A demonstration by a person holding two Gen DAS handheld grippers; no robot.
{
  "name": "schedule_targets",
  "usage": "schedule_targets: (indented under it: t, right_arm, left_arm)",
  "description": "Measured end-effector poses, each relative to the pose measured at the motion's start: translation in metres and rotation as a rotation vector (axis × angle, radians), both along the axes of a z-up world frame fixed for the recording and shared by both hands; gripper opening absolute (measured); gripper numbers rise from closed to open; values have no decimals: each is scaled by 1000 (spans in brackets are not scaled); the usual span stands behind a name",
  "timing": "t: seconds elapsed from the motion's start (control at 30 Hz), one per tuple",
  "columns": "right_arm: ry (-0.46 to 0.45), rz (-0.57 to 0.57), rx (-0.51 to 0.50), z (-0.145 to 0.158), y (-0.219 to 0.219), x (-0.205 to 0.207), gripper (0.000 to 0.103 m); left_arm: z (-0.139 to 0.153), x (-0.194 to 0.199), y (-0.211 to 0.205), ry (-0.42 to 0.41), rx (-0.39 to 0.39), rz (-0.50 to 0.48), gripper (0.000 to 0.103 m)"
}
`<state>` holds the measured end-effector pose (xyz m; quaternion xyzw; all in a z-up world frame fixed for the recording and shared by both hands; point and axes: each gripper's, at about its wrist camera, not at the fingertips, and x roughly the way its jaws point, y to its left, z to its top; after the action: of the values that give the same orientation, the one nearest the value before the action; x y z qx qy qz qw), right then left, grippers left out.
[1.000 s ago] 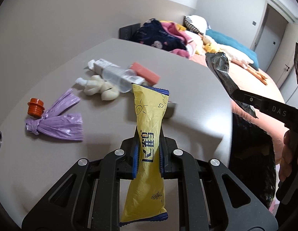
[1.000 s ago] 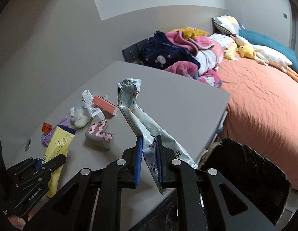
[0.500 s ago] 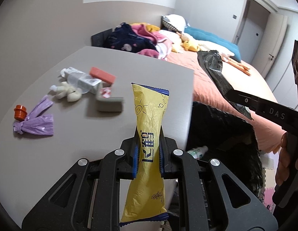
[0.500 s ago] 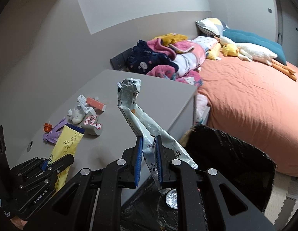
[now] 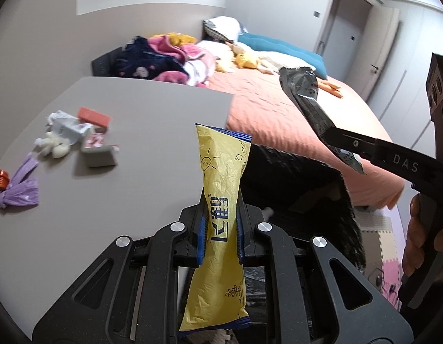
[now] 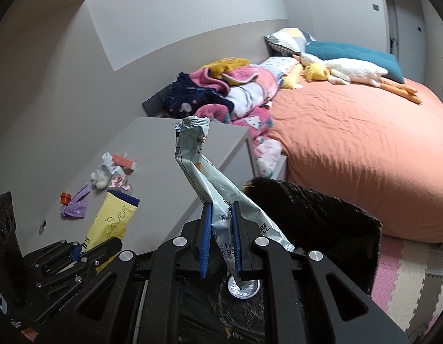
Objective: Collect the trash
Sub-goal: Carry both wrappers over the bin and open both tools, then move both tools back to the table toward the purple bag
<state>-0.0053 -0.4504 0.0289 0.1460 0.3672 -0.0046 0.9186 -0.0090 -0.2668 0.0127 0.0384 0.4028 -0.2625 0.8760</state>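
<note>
Carrying both wrappers off the bench (image 5: 152, 109): left claw (image 5: 220, 230) clamps the yellow packet (image 5: 221, 177), right claw (image 6: 220, 239) the silver wrapper (image 6: 221, 189), now above the black bin (image 6: 321, 218), ready for release.

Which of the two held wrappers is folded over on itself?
The silver-grey wrapper in the right gripper; it's creased into a bend, while the yellow wrapper in the left gripper stands straight.

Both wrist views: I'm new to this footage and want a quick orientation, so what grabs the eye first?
A yellow wrapper stands clamped in the left gripper, and a silver wrapper in the right gripper. Just beyond them gapes a black bin bag beside the grey table, where more litter lies. Behind is a bed with an orange sheet.
</note>
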Motion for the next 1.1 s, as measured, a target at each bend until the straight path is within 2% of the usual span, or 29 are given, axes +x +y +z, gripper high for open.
schedule_targets:
  t: [0.37,0.4,0.43,0.47,0.5,0.73,1.1]
  right_arm:
    - [16,-66,13,-3,-32,-19,17]
    - [12,-81,17,-3,-35,-22,28]
    - [10,-97,16,-2,-38,-24,39]
    - [0,-114,12,0,-40,-27,58]
    - [-15,-134,4,2,-42,-30,68]
    - [-50,-201,-5,9,-59,-41,72]
    - [-45,-140,-13,5,-38,-29,74]
  left_arm:
    - [-10,-5,-36,66,-14,-102,16]
    - [-11,-4,-38,79,-17,-105,25]
    - [-12,-3,-39,86,-16,-99,63]
    - [-12,-3,-39,82,-13,-85,86]
    - [-10,-5,-38,59,-23,-69,97]
    - [-7,-4,-33,93,-88,-85,97]
    - [-6,-1,-17,62,-68,-54,97]
